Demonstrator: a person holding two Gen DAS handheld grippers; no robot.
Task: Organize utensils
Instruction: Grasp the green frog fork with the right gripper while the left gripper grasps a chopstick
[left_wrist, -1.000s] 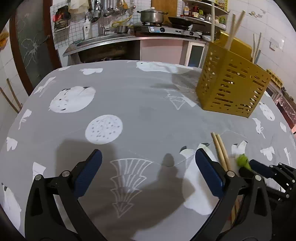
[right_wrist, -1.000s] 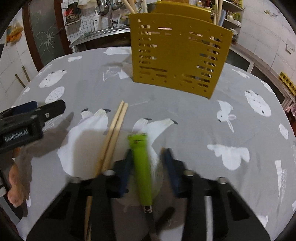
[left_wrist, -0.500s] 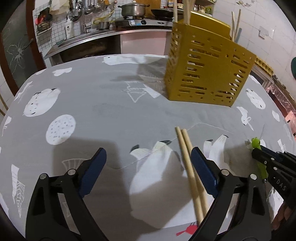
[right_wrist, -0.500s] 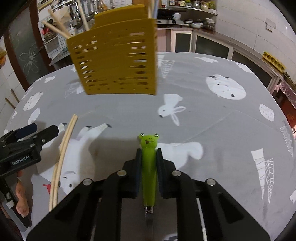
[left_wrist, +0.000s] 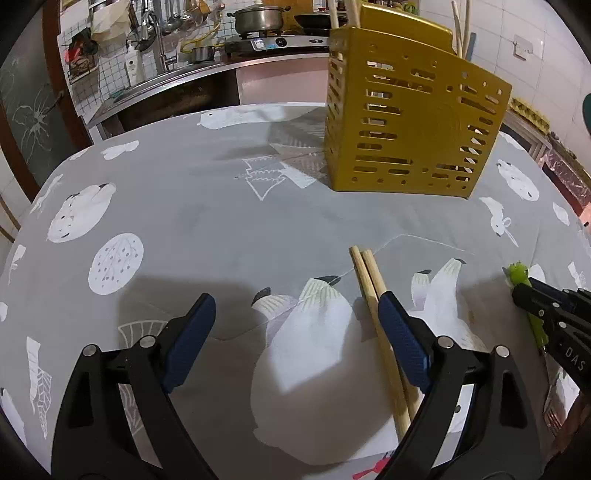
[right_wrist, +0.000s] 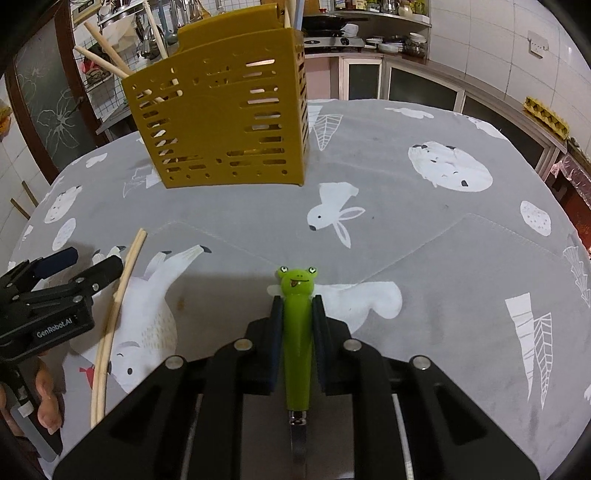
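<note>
A: How much is being shown as already sorted?

B: Several wooden sticks and a pale handle are being seen standing in the yellow slotted caddy (right_wrist: 225, 110), which is being kept upright toward the far edge of the bench (right_wrist: 424, 229), on a grey animal-print cloth. What those are exactly cannot be told.

A: And what is being left out?

B: A pair of wooden chopsticks (left_wrist: 376, 314) is being left flat on the cloth near the near edge, well apart from the caddy. A green frog-handled utensil (right_wrist: 297, 325) is being held near the near edge too; its metal end is hidden, so its kind cannot be told.

A: How are the tools being held?

B: The right tool (right_wrist: 296, 314) is being pressed closed around the frog handle. The left tool (left_wrist: 295, 332) is being held wide apart, with nothing gripped; its right finger is lying over the chopsticks.

A: So the progress?

B: It is being judged as partly done: both remaining items are yet to be put in the caddy.
</note>
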